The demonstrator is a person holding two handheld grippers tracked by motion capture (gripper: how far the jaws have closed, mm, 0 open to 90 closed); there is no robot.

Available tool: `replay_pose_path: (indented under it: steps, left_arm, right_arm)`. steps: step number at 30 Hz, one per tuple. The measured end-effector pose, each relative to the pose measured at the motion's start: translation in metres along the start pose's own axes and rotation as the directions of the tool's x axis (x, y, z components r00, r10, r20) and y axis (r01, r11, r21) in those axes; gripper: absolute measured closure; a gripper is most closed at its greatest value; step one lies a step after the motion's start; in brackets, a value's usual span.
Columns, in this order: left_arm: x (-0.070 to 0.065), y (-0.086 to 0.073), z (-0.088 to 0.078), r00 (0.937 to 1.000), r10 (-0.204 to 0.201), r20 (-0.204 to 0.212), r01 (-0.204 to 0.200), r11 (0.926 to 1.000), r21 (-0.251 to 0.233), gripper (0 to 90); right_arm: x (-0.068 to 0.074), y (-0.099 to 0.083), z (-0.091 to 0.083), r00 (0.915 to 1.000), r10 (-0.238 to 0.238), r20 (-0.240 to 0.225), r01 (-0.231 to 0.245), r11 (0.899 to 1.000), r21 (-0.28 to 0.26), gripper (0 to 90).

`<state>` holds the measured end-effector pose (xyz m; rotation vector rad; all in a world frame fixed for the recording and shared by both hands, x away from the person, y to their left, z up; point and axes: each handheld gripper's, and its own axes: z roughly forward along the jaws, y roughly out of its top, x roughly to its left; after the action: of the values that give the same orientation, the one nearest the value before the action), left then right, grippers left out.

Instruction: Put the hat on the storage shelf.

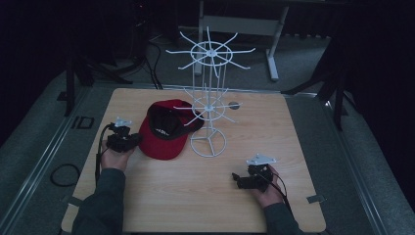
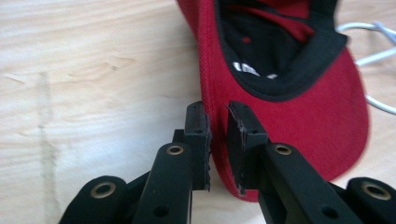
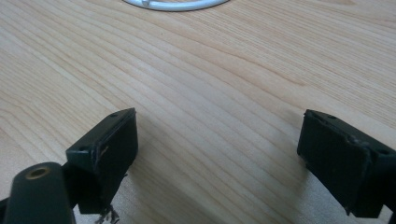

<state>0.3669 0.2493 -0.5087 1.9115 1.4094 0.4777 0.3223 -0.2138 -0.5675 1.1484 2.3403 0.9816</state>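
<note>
- The wooden table (image 1: 195,196) carries everything here, and the room around it is dark; past the far edge little can be made out.
- A white wire rack (image 1: 209,100) stands upright near the middle, with two tiers of spoke hooks on a slim post and a ring base flat on the wood. The spokes are thin and pale, so their tips are hard to trace.
- The red cap (image 1: 166,129) lies just left of the rack with its opening turned up and its black lining showing. Its crown leans in against the lower tier, and the brim points toward the person's side.
- The left gripper (image 1: 131,142) is the nearer one by far, right at the cap's left edge. In the left gripper view its jaws straddle the cap's (image 2: 299,107) brim edge with a narrow gap, the red rim running between the pads. Whether they are biting yet, I cannot tell.
- The right gripper (image 1: 240,180) sits well apart, low on the bare wood to the right, jaws spread wide with nothing between them. In its own view the rack's base ring is cut off at the top.
- My read: a hang on a hook would mean lifting up and right.
</note>
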Motion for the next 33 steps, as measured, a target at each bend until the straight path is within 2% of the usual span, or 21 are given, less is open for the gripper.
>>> replay_pose_path:
  steps: [3,4,5,6,9,11,15,18,19,20,24,26,29,30,33]
  left_arm:
    - [-0.004,-0.004,-0.001,0.9979,0.012,0.064,-0.013,0.9999,0.011,77.9]
    - [-0.004,-0.004,-0.001,0.9979,0.012,0.064,-0.013,0.9999,0.011,76.4]
    - [-0.008,-0.006,0.003,0.9943,0.026,0.103,-0.03,0.9989,0.036,74.5]
    - [-0.008,-0.006,0.003,0.9943,0.026,0.103,-0.03,0.9989,0.036,73.3]
    - [-0.011,-0.006,0.014,0.9848,0.013,0.173,-0.026,0.9971,0.072,70.6]
    - [-0.014,-0.005,0.019,0.9823,0.017,0.187,-0.033,0.9957,0.086,69.4]
    - [-0.019,-0.003,0.03,0.9723,0.008,0.234,-0.034,0.9934,0.11,65.9]
    - [-0.021,-0.002,0.036,0.9689,0.014,0.247,-0.047,0.9909,0.126,65.2]
    - [-0.024,-0.002,0.041,0.9629,-0.008,0.27,-0.03,0.9903,0.136,65.3]
    - [-0.025,-0.002,0.044,0.9596,-0.017,0.281,-0.024,0.9895,0.142,65.3]
    - [-0.026,-0.002,0.05,0.9563,-0.023,0.291,-0.021,0.9886,0.149,64.7]
    - [-0.028,-0.001,0.052,0.9531,-0.02,0.302,-0.026,0.9885,0.149,65.2]
    - [-0.028,0.0,0.048,0.9452,-0.009,0.326,-0.033,0.9917,0.124,71.6]
    - [-0.028,0.0,0.048,0.9452,-0.009,0.326,-0.033,0.9917,0.124,73.9]
    - [-0.027,0.0,0.039,0.9505,0.009,0.311,-0.045,0.9931,0.109,76.2]
  right_arm:
    - [0.0,0.0,0.0,1.0,0.0,0.0,0.0,1.0,0.0,12.1]
    - [0.0,0.0,0.0,1.0,0.0,0.0,0.0,1.0,0.0,12.1]
    - [0.0,0.0,0.0,1.0,0.0,0.0,0.0,1.0,0.0,12.2]
    - [0.0,0.0,0.0,1.0,0.0,0.0,0.0,1.0,0.0,12.2]
    - [0.0,0.0,0.0,1.0,0.0,0.0,0.0,1.0,0.0,12.1]
    - [0.0,0.0,0.0,1.0,0.0,0.0,0.0,1.0,0.0,12.1]
    - [0.0,0.0,0.0,1.0,0.0,0.0,0.0,1.0,0.0,12.2]
    - [0.0,0.0,0.0,1.0,0.0,0.0,0.0,1.0,0.0,12.1]
    - [0.0,0.0,0.0,1.0,0.0,0.0,0.0,1.0,0.0,12.1]
    - [0.0,0.0,0.0,1.0,0.0,0.0,0.0,1.0,0.0,12.1]
    - [0.0,0.0,0.0,1.0,0.0,0.0,0.0,1.0,0.0,12.1]
    - [0.0,0.0,0.0,1.0,0.0,0.0,0.0,1.0,0.0,12.1]
    - [0.0,0.0,0.0,1.0,0.0,0.0,0.0,1.0,0.0,12.1]
    - [0.0,0.0,0.0,1.0,-0.001,0.0,0.001,1.0,0.0,12.1]
    - [0.0,0.0,0.0,1.0,0.0,0.0,0.0,1.0,0.0,12.1]
